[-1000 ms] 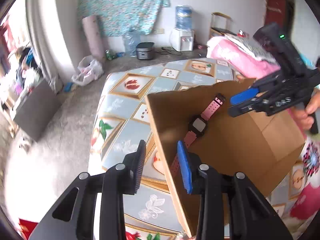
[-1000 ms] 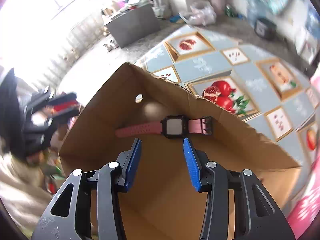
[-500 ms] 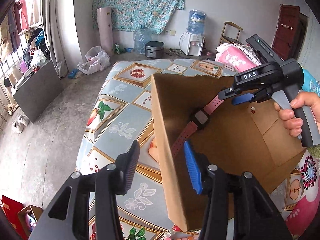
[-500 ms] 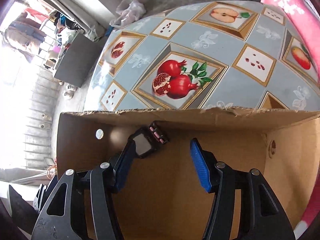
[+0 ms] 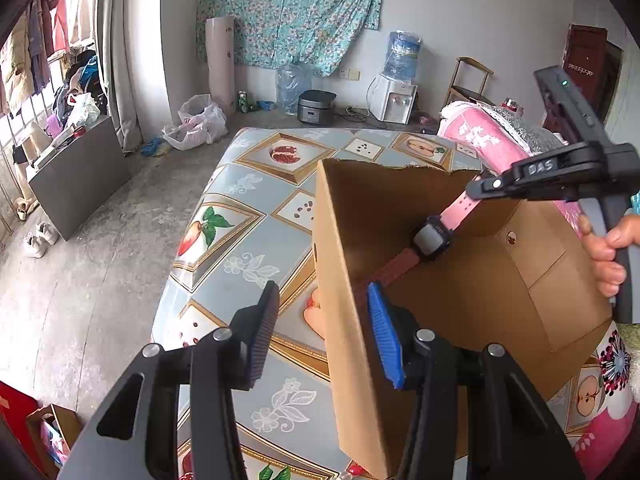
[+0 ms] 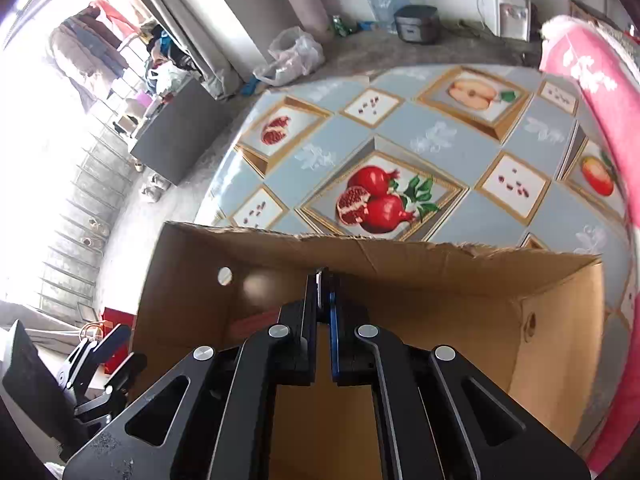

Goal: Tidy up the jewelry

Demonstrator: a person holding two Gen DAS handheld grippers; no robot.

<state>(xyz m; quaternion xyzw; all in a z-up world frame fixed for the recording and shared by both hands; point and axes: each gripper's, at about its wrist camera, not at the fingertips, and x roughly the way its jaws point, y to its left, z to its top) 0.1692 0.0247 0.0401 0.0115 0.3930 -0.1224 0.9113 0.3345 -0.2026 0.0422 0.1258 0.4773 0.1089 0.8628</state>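
Observation:
A pink-strapped watch with a black face (image 5: 432,236) hangs inside the open cardboard box (image 5: 540,272). My right gripper (image 5: 478,192) is shut on the strap's upper end, and the lower strap trails toward the box floor. In the right wrist view my right gripper (image 6: 323,280) has its jaws together, with a thin sliver of strap between them and a reddish strap piece (image 6: 250,320) behind the left finger. My left gripper (image 5: 320,328) is open and straddles the box's near wall without pressing on it.
The box stands on a table with a fruit-pattern cloth (image 5: 248,232). A pink blanket (image 5: 480,140) lies past the box's far side. A person's hand (image 5: 608,248) holds the right gripper's handle. Beyond the table, a bare floor holds bags, bottles and a grey cabinet.
My right gripper went from open over the watch to shut on its strap, and the watch now hangs tilted off the box floor. My left gripper's jaws widened a little around the box wall.

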